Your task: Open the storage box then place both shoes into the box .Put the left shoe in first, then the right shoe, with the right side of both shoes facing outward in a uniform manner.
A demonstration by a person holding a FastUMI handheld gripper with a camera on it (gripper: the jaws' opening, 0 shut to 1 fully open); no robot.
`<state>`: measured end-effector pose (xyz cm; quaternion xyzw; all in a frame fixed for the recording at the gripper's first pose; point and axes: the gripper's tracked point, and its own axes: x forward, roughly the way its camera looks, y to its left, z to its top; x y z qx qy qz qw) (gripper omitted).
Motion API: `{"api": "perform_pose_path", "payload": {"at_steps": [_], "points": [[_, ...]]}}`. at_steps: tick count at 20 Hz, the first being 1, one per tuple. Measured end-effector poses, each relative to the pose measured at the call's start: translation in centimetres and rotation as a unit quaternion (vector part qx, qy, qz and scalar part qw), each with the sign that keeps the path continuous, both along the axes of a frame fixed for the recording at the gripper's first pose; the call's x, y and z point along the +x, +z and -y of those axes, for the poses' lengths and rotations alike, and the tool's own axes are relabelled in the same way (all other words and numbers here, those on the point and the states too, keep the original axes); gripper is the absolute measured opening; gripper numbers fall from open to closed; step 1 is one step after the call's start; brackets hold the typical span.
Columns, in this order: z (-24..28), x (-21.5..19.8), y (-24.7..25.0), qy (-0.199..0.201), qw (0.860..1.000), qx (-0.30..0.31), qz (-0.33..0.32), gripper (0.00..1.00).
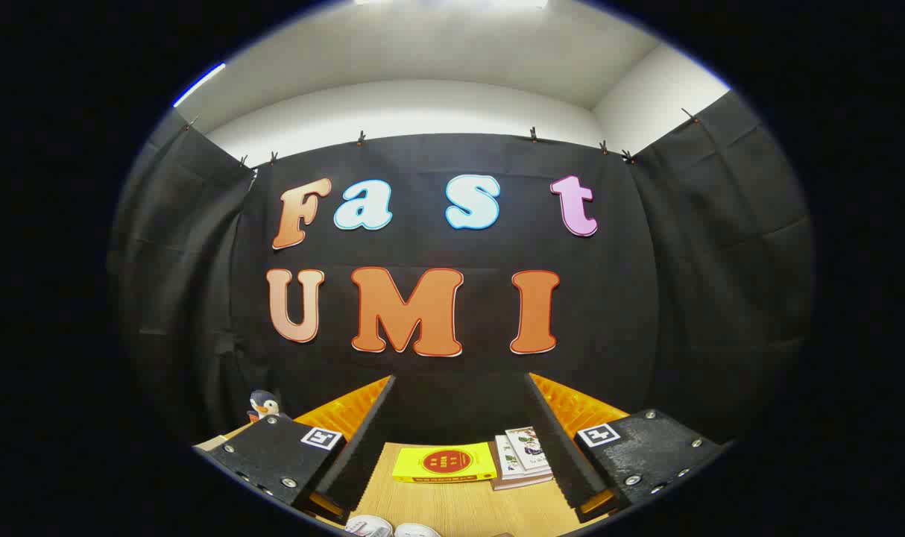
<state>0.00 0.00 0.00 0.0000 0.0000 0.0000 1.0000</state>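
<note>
Fingers (pixel 460 447) spread wide, holding nothing, aimed level at the booth wall. Two pale shoe tips (pixel 393 529), probably the pair, at six o'clock on the table (pixel 452 503); storage box unseen. Best tilted down first to find the lid. One yellow book (pixel 444 463) at twelve, two stacked booklets (pixel 523 456) at one, one penguin toy (pixel 262 405) at ten.

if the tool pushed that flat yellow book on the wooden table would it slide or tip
The flat yellow book lies flat on the wooden table, so it would likely slide, not tip. It looks thin, probably light. The tool is open, fingers either side of it.
</note>
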Motion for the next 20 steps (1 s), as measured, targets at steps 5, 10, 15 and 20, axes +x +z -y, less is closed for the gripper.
{"api": "perform_pose_path", "payload": {"at_steps": [5,10,15,20], "points": [[0.1,-0.1,0.5,-0.002,1.000,0.005,0.004,0.99],[0.0,-0.1,0.5,-0.003,1.000,0.005,0.003,0.99],[-1.2,-0.2,0.2,0.008,1.000,0.008,-0.001,0.99],[-4.3,-0.4,-2.0,0.044,0.998,0.021,-0.034,0.99]]}}
